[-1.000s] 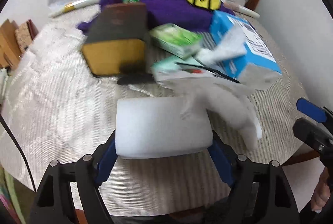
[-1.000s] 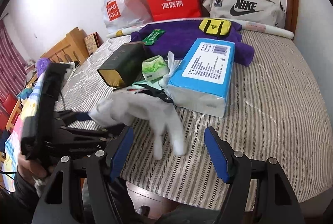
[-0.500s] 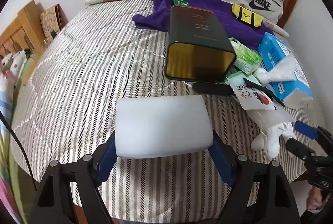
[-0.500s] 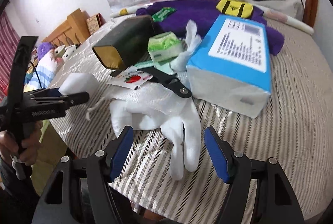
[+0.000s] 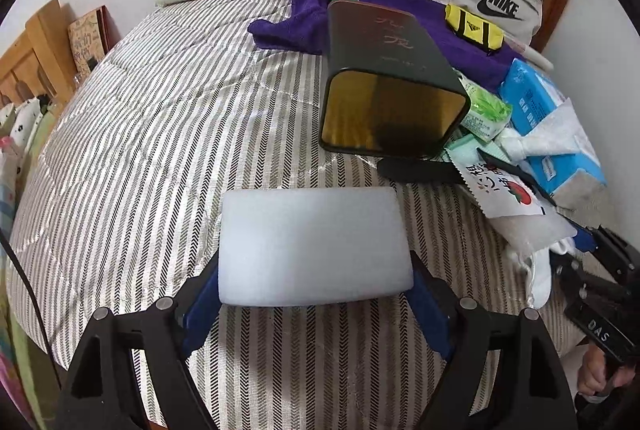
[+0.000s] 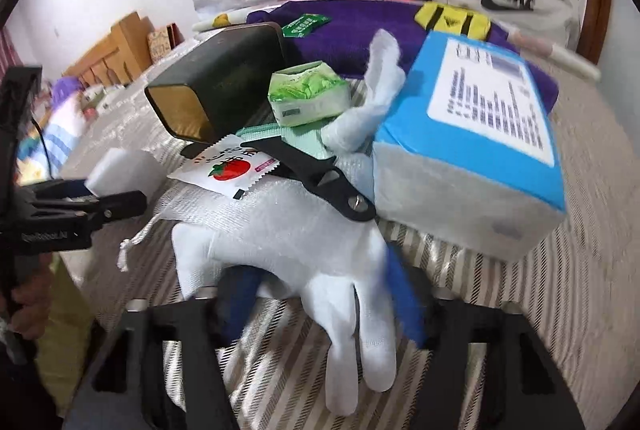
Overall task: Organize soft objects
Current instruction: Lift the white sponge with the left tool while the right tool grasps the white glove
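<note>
Gripping a white rectangular foam sponge [image 5: 314, 244] between blue-padded fingers, the left gripper [image 5: 316, 294], tongs clamped on its two short sides, above the near edge of the grey-and-white striped bed quilt [image 5: 160, 134]. Reaching over a white cotton glove [image 6: 320, 270] at the quilt's near edge, the right gripper [image 6: 320, 294], blue fingers on either side of the glove's palm; pressing or just short of it, cannot tell. Lying open-mouthed toward the near edge, a dark rectangular tin with gold interior [image 5: 392, 86]. Just beside the glove, a blue tissue pack [image 6: 476, 134]. Resting on the glove's cuff, a strawberry-printed sachet [image 6: 228, 168] and a black clip [image 6: 316, 178].
</note>
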